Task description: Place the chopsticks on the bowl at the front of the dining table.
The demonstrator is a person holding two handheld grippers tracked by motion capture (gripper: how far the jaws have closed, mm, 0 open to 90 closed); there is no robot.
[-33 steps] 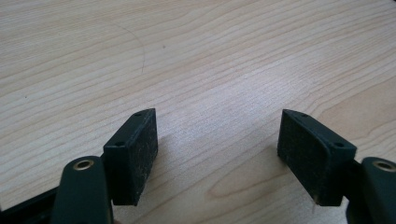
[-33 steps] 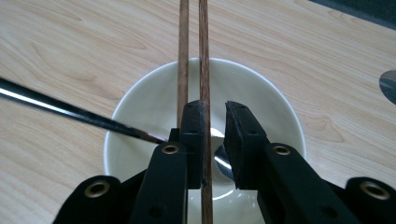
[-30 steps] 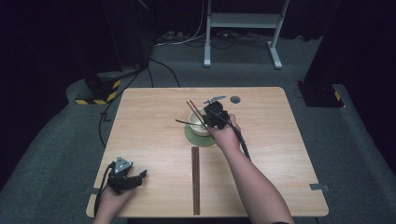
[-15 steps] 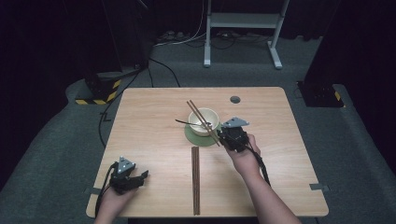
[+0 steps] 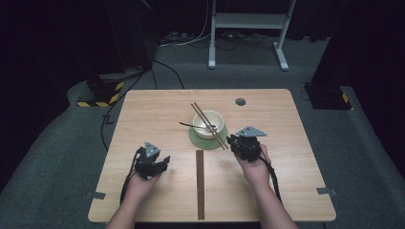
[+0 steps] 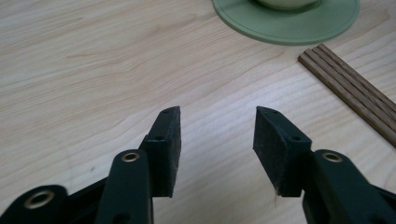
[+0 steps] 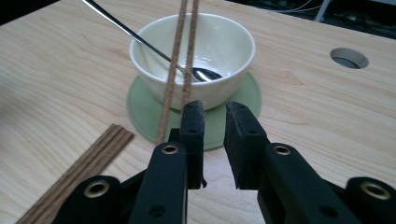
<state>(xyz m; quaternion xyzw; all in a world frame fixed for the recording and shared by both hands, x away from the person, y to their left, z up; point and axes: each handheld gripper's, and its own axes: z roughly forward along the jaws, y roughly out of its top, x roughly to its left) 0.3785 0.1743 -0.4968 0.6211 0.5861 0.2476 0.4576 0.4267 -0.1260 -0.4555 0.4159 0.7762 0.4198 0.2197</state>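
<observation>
Nearby, bowl (image 5: 208, 124), spoon (image 5: 191, 126), wooden strip (image 5: 200, 183)

both hands low over the counter, forearms reaching in.
left gripper (image 5: 152, 161) jaws have just been closing, nothing between them; right gripper (image 5: 244, 144) jaws narrowly apart, empty.

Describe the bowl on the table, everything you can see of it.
The bowl is small, round and cream-white, glossy like glazed ceramic. It stands upright on a green round coaster near the middle of the wooden table. A dark metal spoon lies inside, its handle leaning out over the rim. A pair of brown chopsticks rests across the rim. Beyond the spoon it looks empty.
</observation>
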